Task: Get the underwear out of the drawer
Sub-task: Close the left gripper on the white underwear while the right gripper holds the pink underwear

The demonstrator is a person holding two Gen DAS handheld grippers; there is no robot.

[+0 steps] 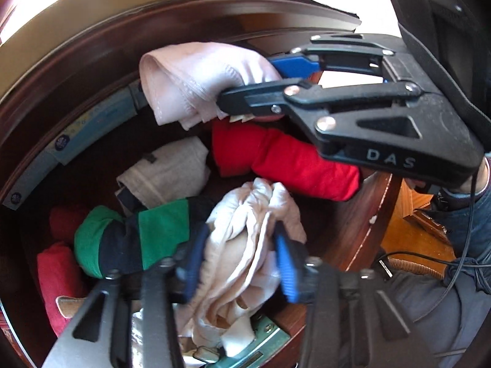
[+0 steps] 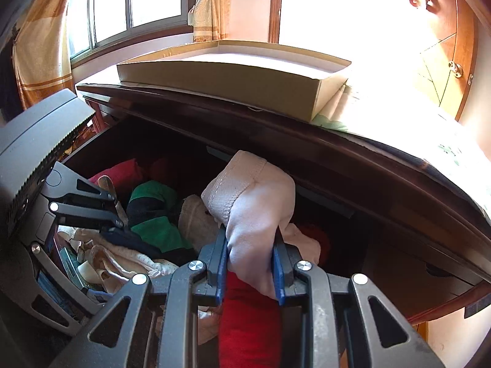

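Observation:
The dark wooden drawer (image 1: 346,230) stands open, full of rolled clothes. My left gripper (image 1: 241,260) reaches down into it, its blue pads (image 1: 287,270) pressing both sides of a crumpled cream underwear bundle (image 1: 245,214). My right gripper (image 2: 250,263) is shut on a folded pale pink underwear piece (image 2: 254,202), held above the drawer's contents. The left wrist view shows the same pink piece (image 1: 190,76) in the right gripper (image 1: 260,82) at the drawer's far side. In the right wrist view the left gripper's fingertips are buried in cream cloth (image 2: 122,257).
In the drawer lie a red roll (image 1: 285,159), a grey folded piece (image 1: 165,174), a green and navy striped roll (image 1: 135,239) and more red pieces (image 1: 58,270). A flat cardboard box (image 2: 233,76) sits on the cabinet top (image 2: 337,153) that overhangs the drawer. A person's sleeve (image 1: 466,224) is at the right.

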